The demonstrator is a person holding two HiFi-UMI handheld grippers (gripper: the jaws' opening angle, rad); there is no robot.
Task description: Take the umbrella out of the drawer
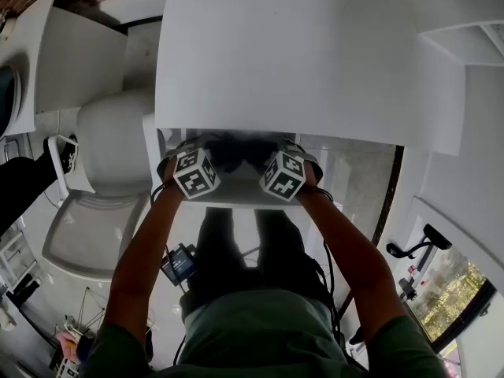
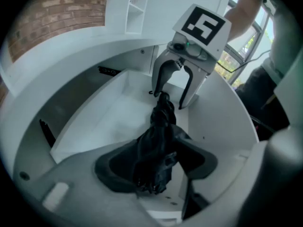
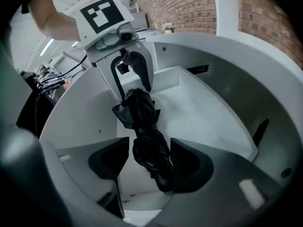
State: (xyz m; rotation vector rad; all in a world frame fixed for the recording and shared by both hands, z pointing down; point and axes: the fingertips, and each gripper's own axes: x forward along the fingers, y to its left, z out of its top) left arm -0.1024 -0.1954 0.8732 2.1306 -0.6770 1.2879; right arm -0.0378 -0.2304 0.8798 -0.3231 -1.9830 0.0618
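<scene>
A folded black umbrella (image 2: 158, 141) lies lengthwise in the open white drawer (image 2: 109, 112). One end sits between the wide jaws of my left gripper (image 2: 156, 167), which is open. The other end (image 3: 142, 122) lies between the spread jaws of my right gripper (image 3: 149, 162), also open, with a gap on the left side. Each gripper shows in the other's view, straddling the far end: the right gripper (image 2: 168, 99) and the left gripper (image 3: 134, 93). In the head view both marker cubes (image 1: 195, 173) sit side by side over the dark umbrella (image 1: 236, 150), and the fingertips are hidden.
The white cabinet top (image 1: 283, 53) overhangs the drawer. Black slide rails (image 2: 109, 71) run along the drawer's sides. A grey chair (image 1: 110, 156) stands to the left. A brick wall (image 3: 189, 8) and white shelves (image 2: 137, 4) are behind.
</scene>
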